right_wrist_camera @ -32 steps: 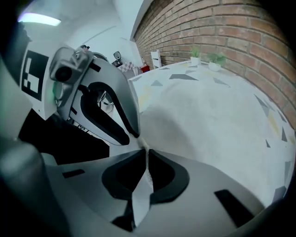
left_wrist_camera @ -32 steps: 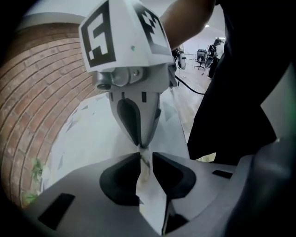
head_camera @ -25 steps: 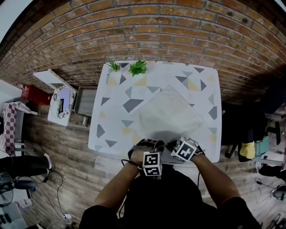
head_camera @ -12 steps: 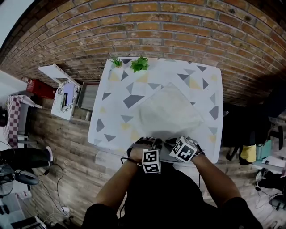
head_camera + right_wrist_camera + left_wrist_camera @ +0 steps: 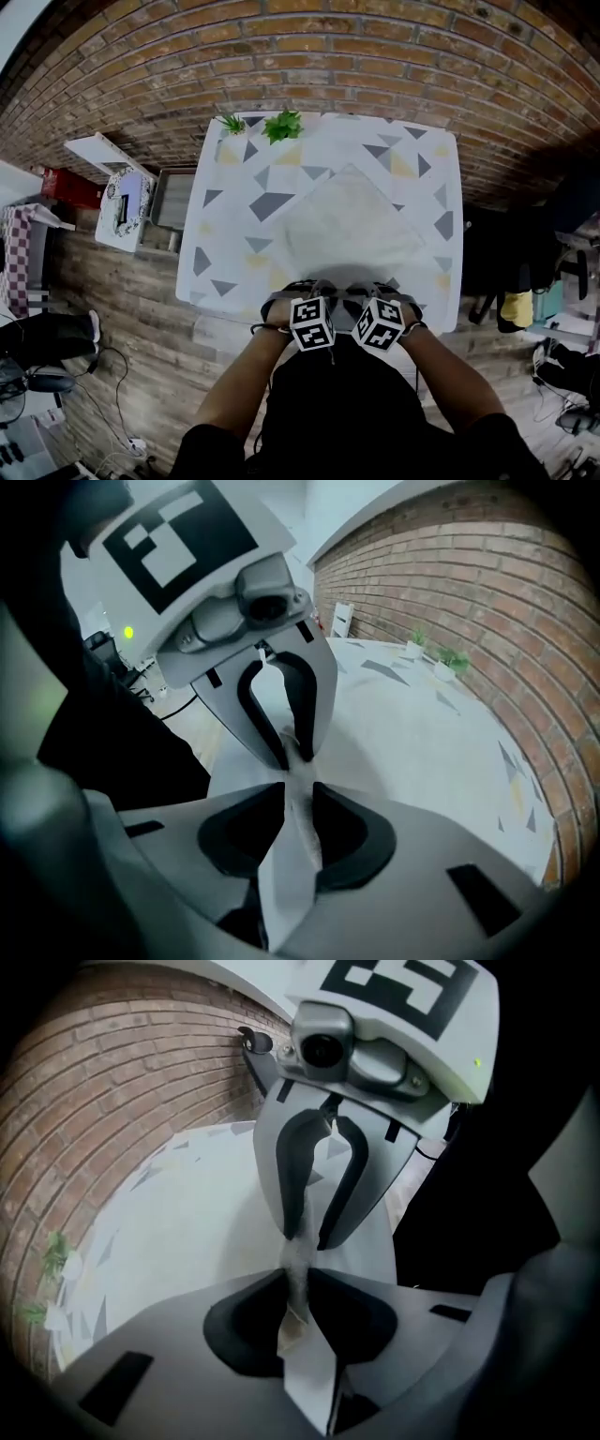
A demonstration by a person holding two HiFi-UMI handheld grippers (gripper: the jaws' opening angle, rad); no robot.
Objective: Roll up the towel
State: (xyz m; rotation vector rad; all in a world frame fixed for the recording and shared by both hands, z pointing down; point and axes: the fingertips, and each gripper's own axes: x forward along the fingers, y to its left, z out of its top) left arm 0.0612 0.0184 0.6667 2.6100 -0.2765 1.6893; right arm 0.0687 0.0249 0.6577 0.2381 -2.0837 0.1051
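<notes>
Towel (image 5: 349, 225) lay spread flat on the patterned worktop (image 5: 234, 187), its near edge up in both jaws. Left gripper (image 5: 300, 1279) had just been closing and was pinched on a thin fold of cloth. Right gripper (image 5: 300, 794) had just been opening, but cloth filled the gap and touched both pads. Judged it light, thin and floppy, with no stiffness to carry a roll. Best hold: the near hem, grippers side by side, so the edge turned over evenly.
</notes>
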